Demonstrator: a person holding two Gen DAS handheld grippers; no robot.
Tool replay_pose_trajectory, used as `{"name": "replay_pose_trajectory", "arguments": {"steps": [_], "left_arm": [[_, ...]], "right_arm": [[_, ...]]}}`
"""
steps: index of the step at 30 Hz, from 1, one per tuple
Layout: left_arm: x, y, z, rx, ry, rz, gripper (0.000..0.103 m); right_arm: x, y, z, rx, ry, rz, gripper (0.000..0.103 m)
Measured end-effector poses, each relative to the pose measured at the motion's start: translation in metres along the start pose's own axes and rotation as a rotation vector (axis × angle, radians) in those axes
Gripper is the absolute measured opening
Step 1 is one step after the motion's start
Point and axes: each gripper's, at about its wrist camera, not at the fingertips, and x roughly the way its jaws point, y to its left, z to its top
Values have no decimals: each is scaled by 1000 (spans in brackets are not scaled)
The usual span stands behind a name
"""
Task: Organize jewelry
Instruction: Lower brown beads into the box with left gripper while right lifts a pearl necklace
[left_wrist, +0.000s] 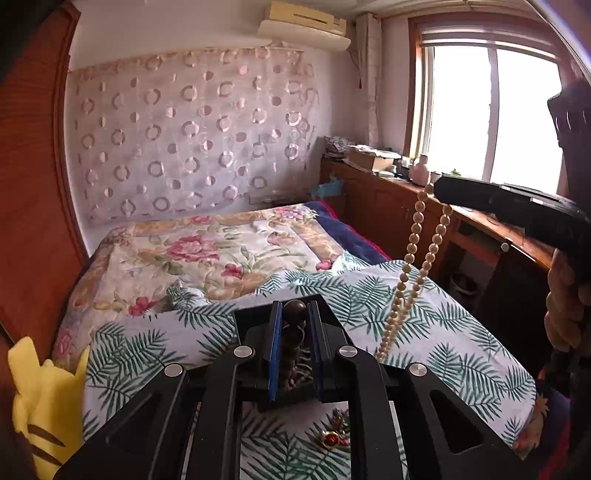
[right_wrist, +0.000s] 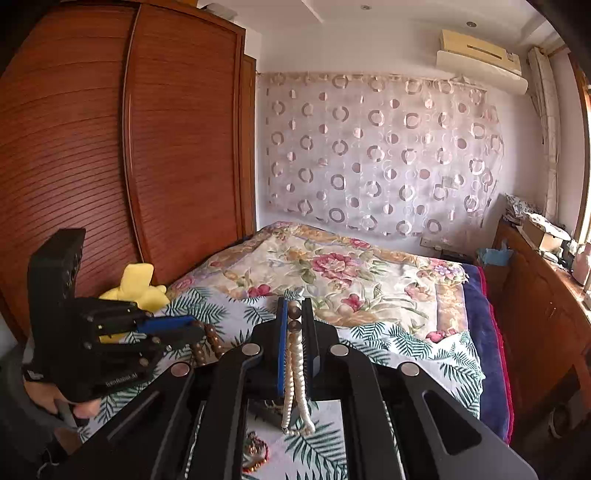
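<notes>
Hanging from each claw is one string of beads, both lifted clear over the bed (left_wrist: 461, 332). The left claw (left_wrist: 295, 314) is clamped on a dark bead bracelet (left_wrist: 295, 334), whose loop drops between the blue pads straight toward the near edge. The right claw (right_wrist: 294, 314) is clamped on the pearl necklace (right_wrist: 297, 387); its long axis runs straight down from the grip, the doubled strand ending just above the leaf-print sheet. From the left view the pearls (left_wrist: 413, 258) hang to the right of the bracelet, well apart from it. A red-and-gold brooch (left_wrist: 334, 437) lies on the sheet below, nearer the left claw. No box or tray shows, so where either string should go cannot be told. Claw arms hide most of the near sheet.
</notes>
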Motion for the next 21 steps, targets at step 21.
{"name": "replay_pose_trajectory", "arguments": {"steps": [21], "left_arm": [[68, 13, -15, -29, 115, 31, 12]], "right_arm": [[64, 1, 31, 7, 58, -13, 8]]}}
